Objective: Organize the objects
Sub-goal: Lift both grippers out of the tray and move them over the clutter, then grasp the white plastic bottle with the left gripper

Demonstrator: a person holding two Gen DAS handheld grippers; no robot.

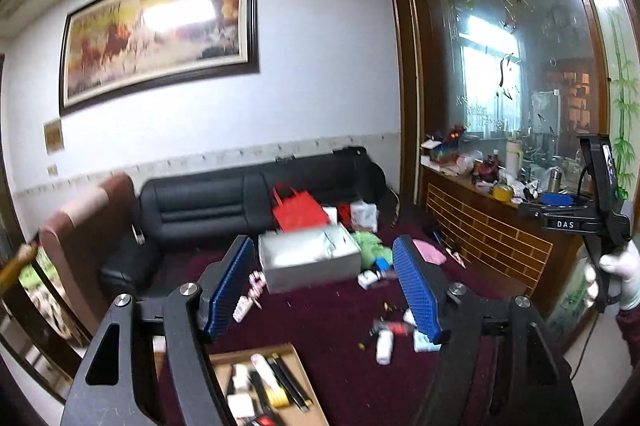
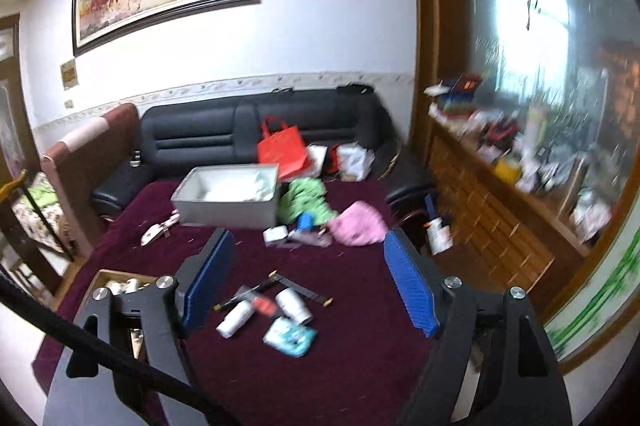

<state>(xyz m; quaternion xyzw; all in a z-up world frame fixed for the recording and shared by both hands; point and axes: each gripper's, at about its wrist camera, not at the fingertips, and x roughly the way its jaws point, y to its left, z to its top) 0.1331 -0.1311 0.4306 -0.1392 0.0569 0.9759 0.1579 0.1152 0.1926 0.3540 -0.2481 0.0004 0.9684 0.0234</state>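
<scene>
Maroon cloth [image 2: 340, 366] covers the table where my things lie scattered. One dark pen [image 2: 256, 290] lies with its long axis slanting up toward the right, its gold tip pointing at the sofa [image 2: 208, 130]. Beside it two white bottles [image 2: 236, 318] lie on their sides, near one teal packet [image 2: 290, 336]. My right gripper [image 2: 308, 282] hangs above them, jaws spread wide, holding and touching nothing. My left gripper [image 1: 324, 286] also gapes empty over the cloth. One grey box [image 2: 228, 202] sits farther back; one cardboard tray [image 1: 296, 358] lies below my left jaws.
</scene>
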